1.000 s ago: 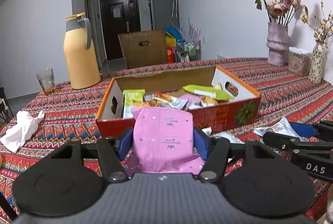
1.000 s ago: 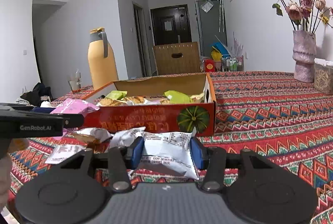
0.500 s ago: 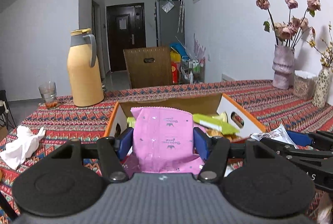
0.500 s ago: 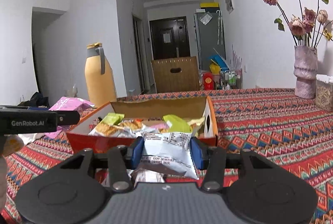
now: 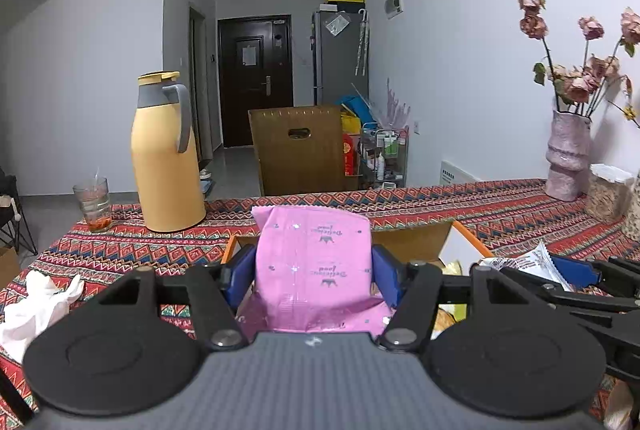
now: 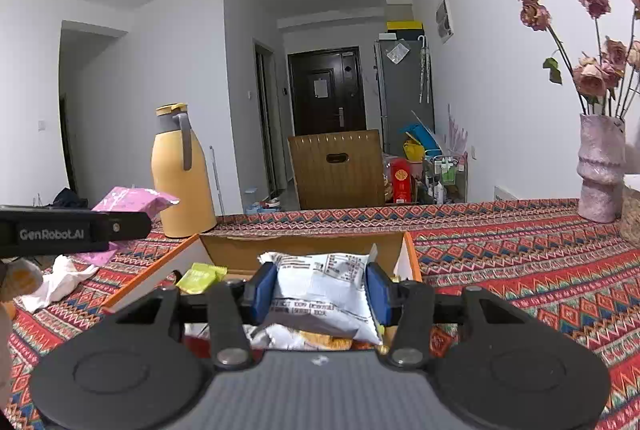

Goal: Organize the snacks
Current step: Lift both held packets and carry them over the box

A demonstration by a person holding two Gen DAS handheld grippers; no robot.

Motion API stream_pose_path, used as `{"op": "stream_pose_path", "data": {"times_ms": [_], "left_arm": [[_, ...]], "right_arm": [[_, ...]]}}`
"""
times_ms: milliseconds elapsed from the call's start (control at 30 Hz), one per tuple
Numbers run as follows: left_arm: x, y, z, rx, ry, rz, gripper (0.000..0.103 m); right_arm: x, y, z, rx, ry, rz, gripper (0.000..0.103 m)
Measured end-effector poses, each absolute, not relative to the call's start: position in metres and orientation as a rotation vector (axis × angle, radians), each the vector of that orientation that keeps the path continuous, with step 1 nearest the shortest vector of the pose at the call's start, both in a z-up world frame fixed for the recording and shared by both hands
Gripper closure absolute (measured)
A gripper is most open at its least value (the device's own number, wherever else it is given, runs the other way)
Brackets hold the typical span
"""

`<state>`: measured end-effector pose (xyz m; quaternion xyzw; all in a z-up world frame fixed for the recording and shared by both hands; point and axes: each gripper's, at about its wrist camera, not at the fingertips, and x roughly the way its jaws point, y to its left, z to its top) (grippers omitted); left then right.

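Clamping pink snack packet point(image 5: 314, 262) in left gripper point(image 5: 314, 280), blue pads pressed on both sides. Right gripper point(image 6: 320, 290) pinching white snack packet point(image 6: 322, 284). Both held above open cardboard box point(image 6: 304, 248) with snacks inside, on patterned tablecloth point(image 6: 520, 262). Yellow thermos point(image 5: 166, 154) behind.

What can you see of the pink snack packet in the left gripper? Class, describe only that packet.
The pink snack packet is a soft, glossy plastic pouch with small dark crown marks and lettering that reads upside down. It stands roughly upright, its crimped edge on top and its lower part creased. The left gripper has its blue jaws pressed on both sides, holding it clear of the table, in front of the cardboard box.
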<state>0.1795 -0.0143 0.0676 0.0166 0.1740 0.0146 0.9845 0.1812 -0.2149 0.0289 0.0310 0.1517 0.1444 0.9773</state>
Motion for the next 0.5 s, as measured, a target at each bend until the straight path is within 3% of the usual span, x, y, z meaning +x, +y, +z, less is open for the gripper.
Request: {"op": "stream_pose_path", "data": {"times_ms": [500], "left_arm": [[0.236,0.005,0.042,-0.016,0.420,0.047,0.040]], "right_arm": [[0.244,-0.191,0.018,0.033,0.363,0.305,0.055]]}}
